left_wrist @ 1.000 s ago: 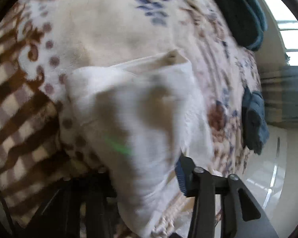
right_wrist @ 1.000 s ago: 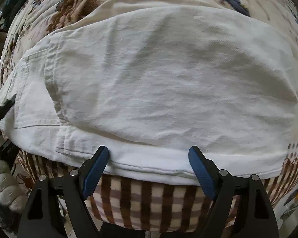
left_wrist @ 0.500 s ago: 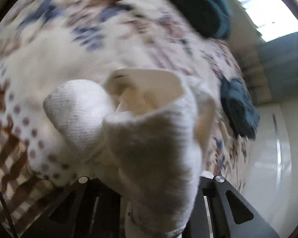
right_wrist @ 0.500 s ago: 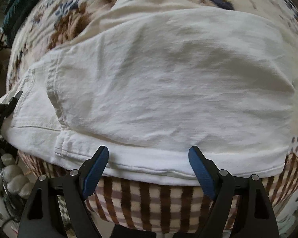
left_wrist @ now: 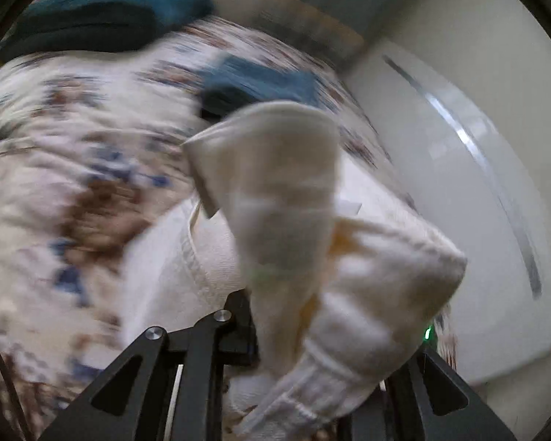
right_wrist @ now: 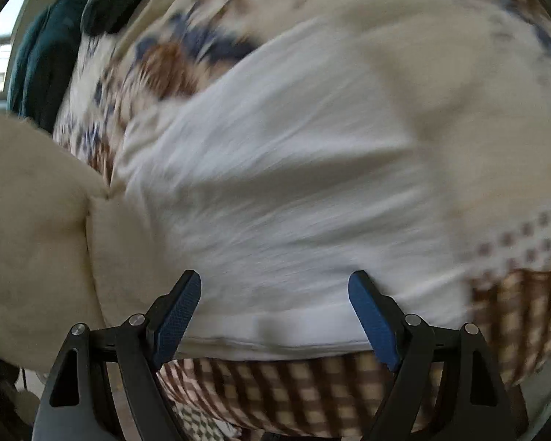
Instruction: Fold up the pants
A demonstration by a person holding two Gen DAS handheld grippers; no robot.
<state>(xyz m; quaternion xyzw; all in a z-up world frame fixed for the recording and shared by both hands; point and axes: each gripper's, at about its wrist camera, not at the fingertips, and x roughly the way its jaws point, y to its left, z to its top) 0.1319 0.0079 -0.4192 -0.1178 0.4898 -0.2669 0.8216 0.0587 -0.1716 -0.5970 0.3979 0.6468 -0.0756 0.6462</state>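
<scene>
Bed w/ floral blanket (right_wrist: 158,70), checked border at near edge. White pants (right_wrist: 294,191) lie flat on it, long axis crosswise to right gripper (right_wrist: 275,312), hem side just under its pads; jaws spread wide, nothing held. Left gripper (left_wrist: 286,334) pinched on a bunched pants end, lifted off blanket, left of the flat part. It's the nearer hand for the fold: carry end across, probably.
</scene>
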